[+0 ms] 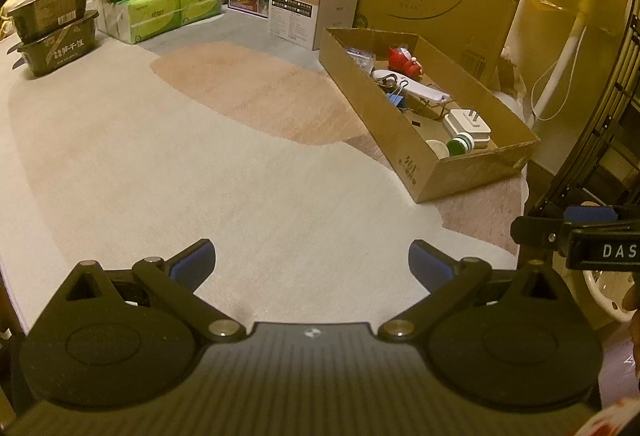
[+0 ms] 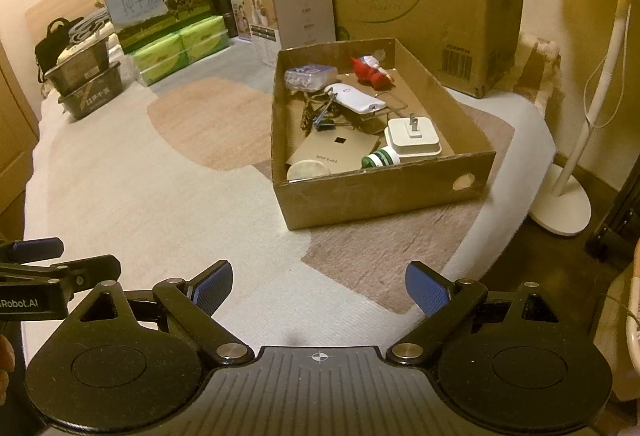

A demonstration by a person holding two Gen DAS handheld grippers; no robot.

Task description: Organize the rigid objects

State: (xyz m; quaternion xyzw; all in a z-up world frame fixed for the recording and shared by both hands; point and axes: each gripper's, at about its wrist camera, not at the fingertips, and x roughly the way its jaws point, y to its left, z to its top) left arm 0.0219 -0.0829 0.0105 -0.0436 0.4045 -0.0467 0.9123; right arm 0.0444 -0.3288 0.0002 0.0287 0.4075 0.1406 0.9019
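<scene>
Both grippers hang low over the pale rug (image 2: 132,196), side by side and well short of the shallow cardboard tray (image 2: 384,192). The left gripper (image 1: 312,262) has its blue pads spread wide with nothing between them, and the right gripper (image 2: 319,288) is the same, wide apart and empty. All the small hard things I can see lie inside the tray: a white plug adapter (image 2: 414,138), a green-capped bottle (image 2: 380,157) leaning against it, a white oblong gadget (image 2: 354,99), a red toy figure (image 2: 370,70), a clear plastic case (image 2: 308,74), a tangle of binder clips (image 2: 320,114) and a round pale lid (image 2: 308,170) in the near corner. The rug around it shows no stray pieces (so this could be the tray waiting to be sorted, or everything already gathered in). Whichever it is, any reach into that tray wants a steep approach over the near wall, pads wide, taking the blocky adapter by its flat sides rather than its prongs.
</scene>
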